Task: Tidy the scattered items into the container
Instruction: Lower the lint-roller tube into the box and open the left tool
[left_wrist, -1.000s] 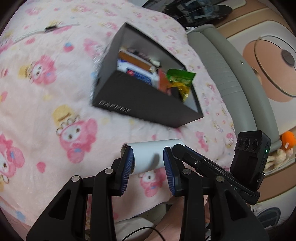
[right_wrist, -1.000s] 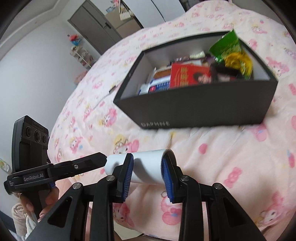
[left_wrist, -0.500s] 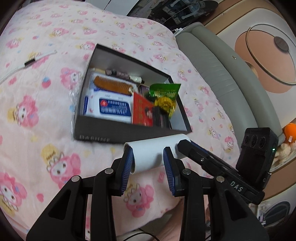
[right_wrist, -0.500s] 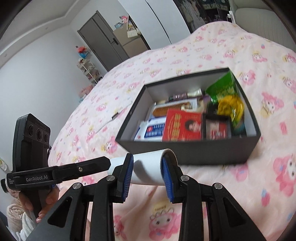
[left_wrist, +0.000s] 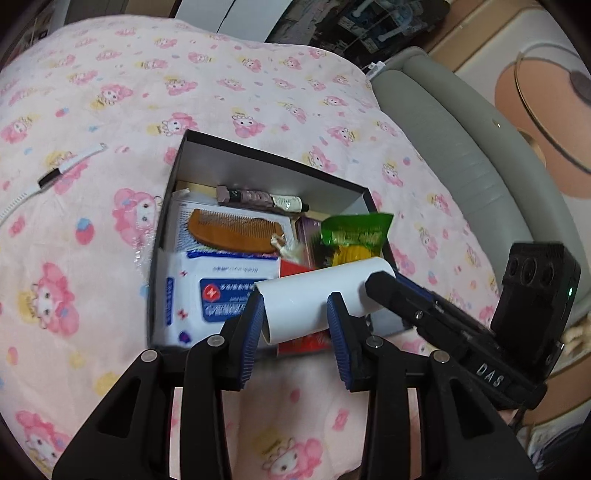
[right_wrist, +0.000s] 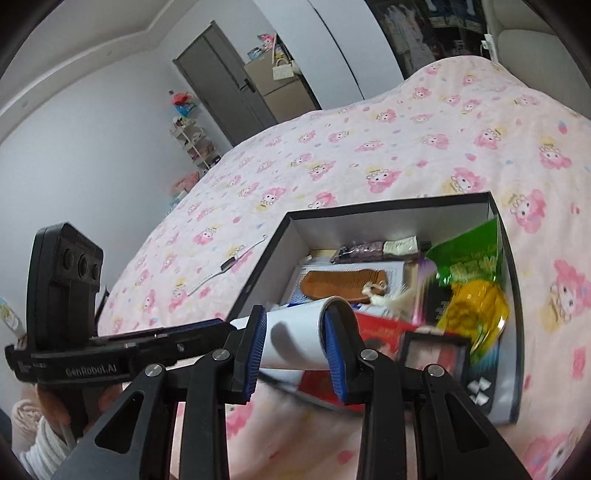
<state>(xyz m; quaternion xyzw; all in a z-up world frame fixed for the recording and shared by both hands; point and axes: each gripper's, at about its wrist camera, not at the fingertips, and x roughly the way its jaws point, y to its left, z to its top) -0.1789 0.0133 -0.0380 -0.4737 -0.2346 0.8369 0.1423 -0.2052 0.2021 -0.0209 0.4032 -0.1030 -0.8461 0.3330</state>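
The white roll (left_wrist: 317, 295) hangs crosswise over the near edge of the black box (left_wrist: 258, 155) on the bed, clamped near each end by the left gripper (left_wrist: 295, 325) and right gripper (right_wrist: 295, 343).

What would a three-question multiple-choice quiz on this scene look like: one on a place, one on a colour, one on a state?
1. Where does the comb lie?
A. On the blanket
B. In the box
C. On the sofa

2. What colour is the roll?
A. White
B. Red
C. Black

3. How is the roll held?
A. By the left gripper alone
B. By both grippers
C. It lies loose

Answers:
1 B: the comb rests on packets inside the box.
2 A: its surface is plain white.
3 B: the left gripper clamps one end and the right gripper the other.
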